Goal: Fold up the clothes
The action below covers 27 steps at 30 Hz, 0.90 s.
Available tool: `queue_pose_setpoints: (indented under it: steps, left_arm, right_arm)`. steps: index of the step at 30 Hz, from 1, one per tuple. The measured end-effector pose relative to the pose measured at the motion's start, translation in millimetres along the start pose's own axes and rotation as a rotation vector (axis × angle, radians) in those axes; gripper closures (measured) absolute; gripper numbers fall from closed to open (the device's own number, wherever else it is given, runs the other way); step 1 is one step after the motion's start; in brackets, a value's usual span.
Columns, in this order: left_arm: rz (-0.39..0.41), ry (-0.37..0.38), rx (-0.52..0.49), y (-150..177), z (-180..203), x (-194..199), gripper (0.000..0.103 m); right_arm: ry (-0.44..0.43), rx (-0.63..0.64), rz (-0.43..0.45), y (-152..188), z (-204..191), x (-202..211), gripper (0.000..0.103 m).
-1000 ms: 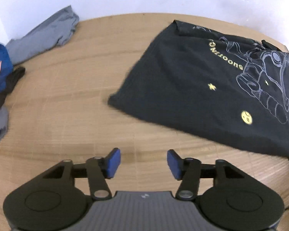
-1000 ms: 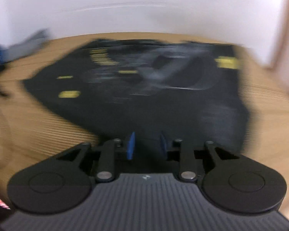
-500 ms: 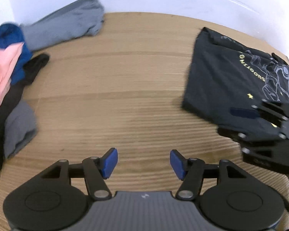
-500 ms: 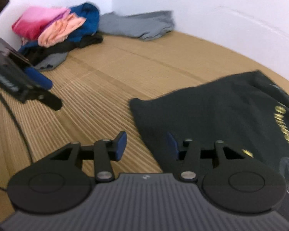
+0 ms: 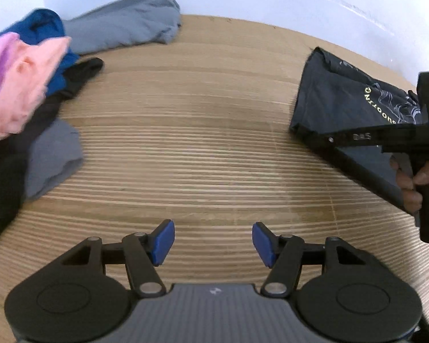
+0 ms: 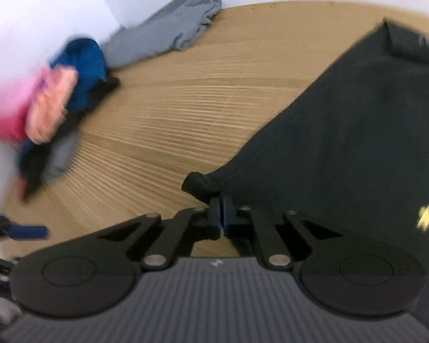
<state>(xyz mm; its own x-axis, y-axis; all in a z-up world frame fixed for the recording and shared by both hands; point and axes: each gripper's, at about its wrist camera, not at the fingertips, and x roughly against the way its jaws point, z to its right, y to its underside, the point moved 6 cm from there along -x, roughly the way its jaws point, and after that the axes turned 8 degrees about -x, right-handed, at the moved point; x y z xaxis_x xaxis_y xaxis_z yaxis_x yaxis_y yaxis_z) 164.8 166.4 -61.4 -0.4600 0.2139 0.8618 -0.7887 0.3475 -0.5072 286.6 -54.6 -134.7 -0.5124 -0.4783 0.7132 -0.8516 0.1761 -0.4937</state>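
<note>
- Pinching a corner of the black T-shirt (image 6: 343, 131): right gripper (image 6: 220, 214), fingers pressed together on the fabric.
- Left gripper (image 5: 213, 241): fingers spread, over bare table (image 5: 186, 143).
- T-shirt at 2 o'clock in left view.
- Clothes pile (image 5: 23, 85) at 10 o'clock, grey garment (image 5: 128, 28) at 11.

The table (image 5: 203, 148) is pale wood with a fine ribbed grain and a low sheen. The black T-shirt (image 6: 357, 131) is soft matt cloth with a yellow and white print. The grey garment (image 5: 128, 28) by the wall is a crumpled, matt knit; the pile of clothes (image 5: 23, 91) mixes fuzzy pink and peach cloth with blue and black fabric. The left gripper (image 5: 213, 243) is matt black plastic with blue rubbery pads (image 5: 164, 241), dull metal pivot pins and a ribbed grey body; the right gripper (image 6: 220, 214) looks the same.
</note>
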Motion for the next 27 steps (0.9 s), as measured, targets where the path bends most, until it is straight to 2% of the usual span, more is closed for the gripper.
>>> queue_pose_setpoints:
  steps: [2,8,10,11,13,14,16,18,20,21,23,25,27]
  left_arm:
    - [0.012,-0.017,0.008,5.8,-5.3,12.5,0.041]
    - [0.025,-0.058,0.029,15.6,-22.0,33.2,0.040]
    - [0.023,-0.054,0.030,15.9,-23.1,32.2,0.040]
    - [0.021,-0.055,0.027,15.7,-22.8,30.5,0.040]
    - [0.020,-0.048,0.020,13.5,-19.6,24.9,0.040]
    - [0.024,-0.035,0.013,11.1,-16.5,22.3,0.040]
    - [0.036,-0.010,-0.011,3.9,-8.7,17.0,0.040]
    - [0.053,0.006,-0.058,-8.9,3.5,11.0,0.040]
    - [0.085,0.021,-0.122,-28.8,21.9,2.7,0.040]
    - [0.098,0.033,-0.151,-38.9,30.1,-2.7,0.040]
    - [0.099,0.058,-0.183,-55.5,48.2,-16.7,0.040]
    - [0.078,0.089,-0.202,-65.5,62.8,-33.8,0.040]
    - [0.038,0.113,-0.201,-66.5,75.5,-49.6,0.040]
  right_arm:
    - [-0.092,0.025,-0.062,27.2,-15.9,7.5,0.098]
    - [-0.426,0.184,-0.367,146.2,-96.9,26.2,0.098]
    - [-0.480,0.279,-0.451,181.9,-121.9,32.2,0.097]
    - [-0.475,0.333,-0.464,193.4,-131.1,35.0,0.096]
    - [-0.429,0.404,-0.419,196.2,-136.7,42.4,0.095]
    - [-0.404,0.399,-0.380,189.1,-132.7,48.3,0.095]
    - [-0.373,0.320,-0.310,166.6,-114.4,64.3,0.094]
    - [-0.348,0.206,-0.212,135.5,-86.4,85.6,0.088]
    - [-0.289,0.133,-0.097,101.1,-55.6,105.2,0.065]
    - [-0.242,0.138,-0.041,84.7,-42.0,112.1,0.059]
    - [-0.125,0.204,0.053,53.0,-19.8,117.6,0.046]
    - [-0.051,0.301,0.097,28.2,-8.3,111.1,0.042]
    - [0.004,0.424,0.086,16.0,-3.2,94.4,0.042]
